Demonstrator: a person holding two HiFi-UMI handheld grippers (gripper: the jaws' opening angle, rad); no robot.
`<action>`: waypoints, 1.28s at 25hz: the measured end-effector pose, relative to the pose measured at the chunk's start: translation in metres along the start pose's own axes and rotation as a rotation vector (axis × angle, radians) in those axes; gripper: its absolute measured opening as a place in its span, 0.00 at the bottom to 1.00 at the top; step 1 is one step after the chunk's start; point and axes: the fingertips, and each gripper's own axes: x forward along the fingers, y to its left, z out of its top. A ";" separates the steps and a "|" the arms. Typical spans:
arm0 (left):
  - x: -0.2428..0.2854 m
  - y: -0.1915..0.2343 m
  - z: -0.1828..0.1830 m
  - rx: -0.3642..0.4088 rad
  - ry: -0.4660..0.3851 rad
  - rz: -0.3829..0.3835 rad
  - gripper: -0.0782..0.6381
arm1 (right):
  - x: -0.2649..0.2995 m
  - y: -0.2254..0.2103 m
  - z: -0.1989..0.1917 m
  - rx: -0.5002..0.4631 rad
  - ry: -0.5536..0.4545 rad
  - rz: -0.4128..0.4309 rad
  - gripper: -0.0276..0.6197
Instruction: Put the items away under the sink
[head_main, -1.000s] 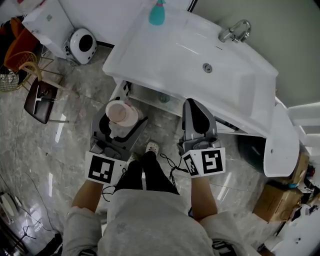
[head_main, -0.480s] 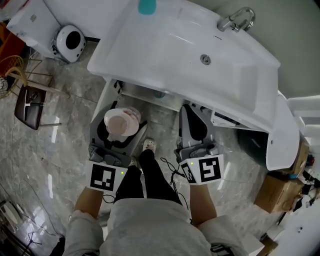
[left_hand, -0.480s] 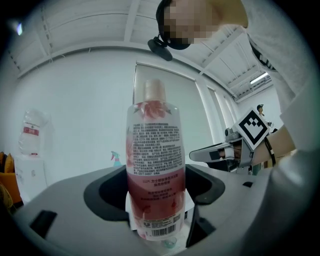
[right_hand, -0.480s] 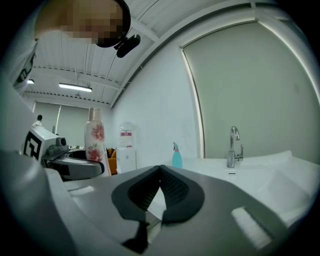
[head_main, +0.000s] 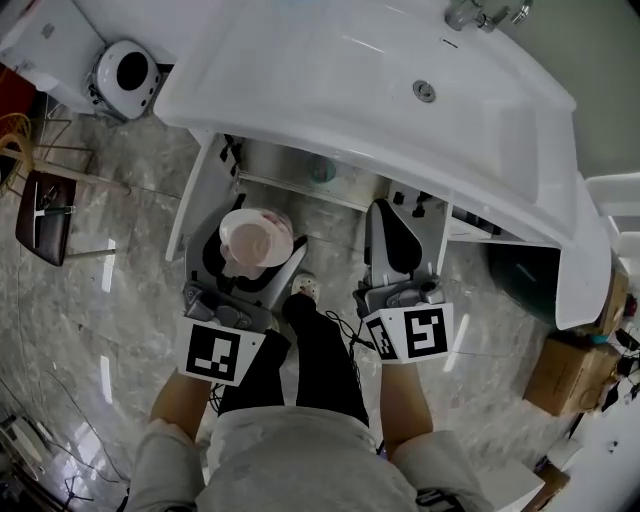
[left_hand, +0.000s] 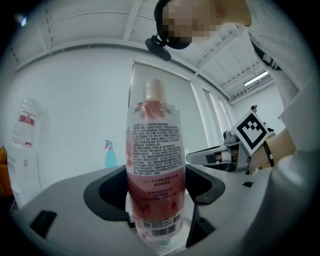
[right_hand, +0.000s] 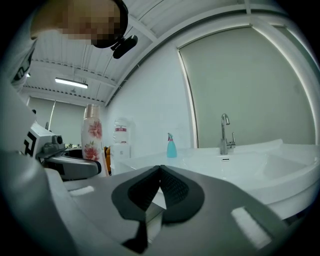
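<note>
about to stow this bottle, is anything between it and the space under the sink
Nothing visible does. The bottle, held in the left gripper, sits right before the open cabinet; its door is swung aside.

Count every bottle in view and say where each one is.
3: the floral bottle in the left gripper, a teal spray bottle on the sink top, and a water jug in the background. A teal item under the sink may be another.
</note>
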 end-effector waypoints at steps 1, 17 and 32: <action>0.002 -0.001 -0.009 -0.004 0.003 -0.001 0.59 | 0.001 -0.003 -0.008 0.002 -0.004 -0.007 0.06; 0.040 0.014 -0.171 -0.021 -0.007 0.010 0.59 | 0.036 -0.033 -0.154 -0.003 -0.073 -0.040 0.06; 0.070 0.015 -0.304 0.009 -0.061 0.025 0.59 | 0.048 -0.058 -0.276 -0.046 -0.138 -0.053 0.06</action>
